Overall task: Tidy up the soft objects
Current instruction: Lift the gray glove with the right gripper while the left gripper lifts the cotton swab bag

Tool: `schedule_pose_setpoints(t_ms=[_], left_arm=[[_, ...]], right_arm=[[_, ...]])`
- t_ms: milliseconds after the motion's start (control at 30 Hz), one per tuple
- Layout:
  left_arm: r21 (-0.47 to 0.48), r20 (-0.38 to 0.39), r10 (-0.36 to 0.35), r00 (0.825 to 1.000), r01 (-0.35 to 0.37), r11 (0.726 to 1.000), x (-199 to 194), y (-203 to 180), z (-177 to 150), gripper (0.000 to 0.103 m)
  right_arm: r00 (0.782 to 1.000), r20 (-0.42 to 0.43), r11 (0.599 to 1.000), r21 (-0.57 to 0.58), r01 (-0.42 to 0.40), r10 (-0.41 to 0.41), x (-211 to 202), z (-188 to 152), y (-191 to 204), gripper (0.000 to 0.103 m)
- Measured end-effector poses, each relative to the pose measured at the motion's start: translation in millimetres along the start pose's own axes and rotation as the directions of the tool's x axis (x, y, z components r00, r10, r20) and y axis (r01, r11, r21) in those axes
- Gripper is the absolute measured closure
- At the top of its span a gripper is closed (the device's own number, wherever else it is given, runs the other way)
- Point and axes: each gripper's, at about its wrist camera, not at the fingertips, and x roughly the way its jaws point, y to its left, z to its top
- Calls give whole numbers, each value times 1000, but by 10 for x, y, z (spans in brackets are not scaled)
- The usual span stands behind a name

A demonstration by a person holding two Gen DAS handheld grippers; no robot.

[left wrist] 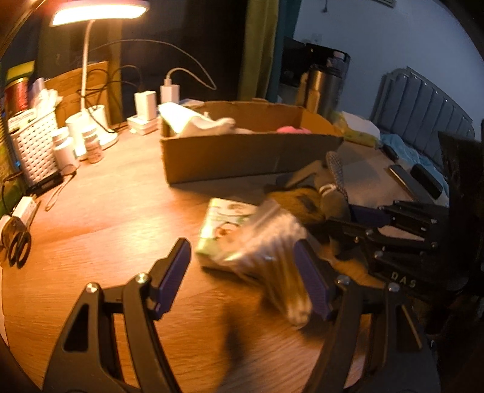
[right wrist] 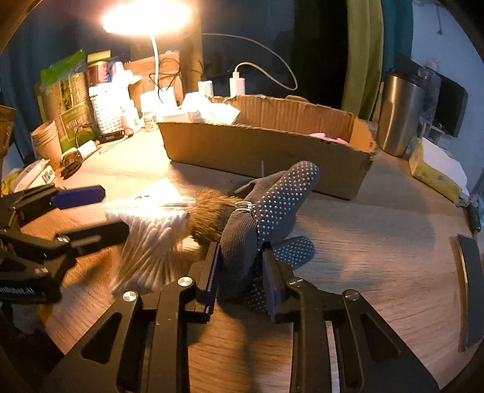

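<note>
My right gripper (right wrist: pixel 242 269) is shut on a dark grey dotted glove (right wrist: pixel 272 205) with a brown fur cuff (right wrist: pixel 208 214), held just above the wooden table. My left gripper (left wrist: pixel 245 275) is open; a clear bag of cotton swabs (left wrist: pixel 272 251) lies blurred against its right finger (left wrist: pixel 311 281). The bag also shows in the right wrist view (right wrist: pixel 151 229), between the left gripper's fingers (right wrist: pixel 81 193). A green-white packet (left wrist: pixel 224 220) lies under the bag. A cardboard box (left wrist: pixel 242 157) behind holds white cloth (left wrist: pixel 196 121) and a pink item (left wrist: pixel 293 130).
A lit desk lamp (left wrist: pixel 99 12), white basket (left wrist: pixel 36 145), small bottles (left wrist: pixel 90 145), chargers (left wrist: pixel 145 105) and scissors (left wrist: pixel 18 245) crowd the left. A steel tumbler (right wrist: pixel 399 115) and yellow tissue pack (right wrist: pixel 435 175) stand right; a dark phone (right wrist: pixel 469 287) lies at the right edge.
</note>
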Motion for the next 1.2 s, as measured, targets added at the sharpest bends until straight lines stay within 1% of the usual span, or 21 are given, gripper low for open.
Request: schedule_pose_setpoints(t_ms=[233, 467, 500, 533, 600, 667, 767, 967, 1033, 1133, 1200], left_arm=[[21, -49, 6, 999, -5, 1000, 140, -230, 14, 31], [21, -50, 25, 998, -24, 999, 196, -367, 64, 31], [25, -39, 24, 999, -23, 999, 185, -400, 70, 29], [31, -28, 24, 999, -23, 999, 178, -430, 75, 21], [44, -15, 20, 1000, -19, 999, 173, -504, 92, 8], [45, -14, 11, 1000, -10, 999, 187, -547, 108, 8], [40, -9, 27, 1000, -26, 999, 215, -609, 132, 8], [37, -72, 66, 995, -64, 997, 432, -655, 128, 8], [64, -73, 84, 994, -79, 995, 476, -707, 118, 8], [88, -106, 70, 992, -60, 994, 574, -785, 73, 8], [131, -101, 87, 991, -73, 989, 597, -869, 56, 8]], right_arm=[[999, 44, 999, 34, -1, 0, -199, -92, -251, 76], [998, 57, 997, 81, 2, -7, -312, -239, -494, 76], [998, 58, 996, 86, 2, -7, -323, -259, -518, 76], [998, 59, 996, 91, 1, -7, -330, -275, -539, 76], [998, 63, 995, 97, -2, -4, -353, -307, -577, 76], [998, 70, 995, 103, -7, 0, -381, -338, -621, 76], [997, 81, 994, 108, -13, 4, -425, -368, -689, 76], [996, 92, 992, 123, -25, 13, -465, -412, -813, 76], [996, 92, 992, 124, -31, 20, -463, -428, -846, 76], [995, 94, 992, 123, -44, 32, -458, -454, -879, 76], [995, 94, 991, 121, -50, 39, -453, -469, -892, 76]])
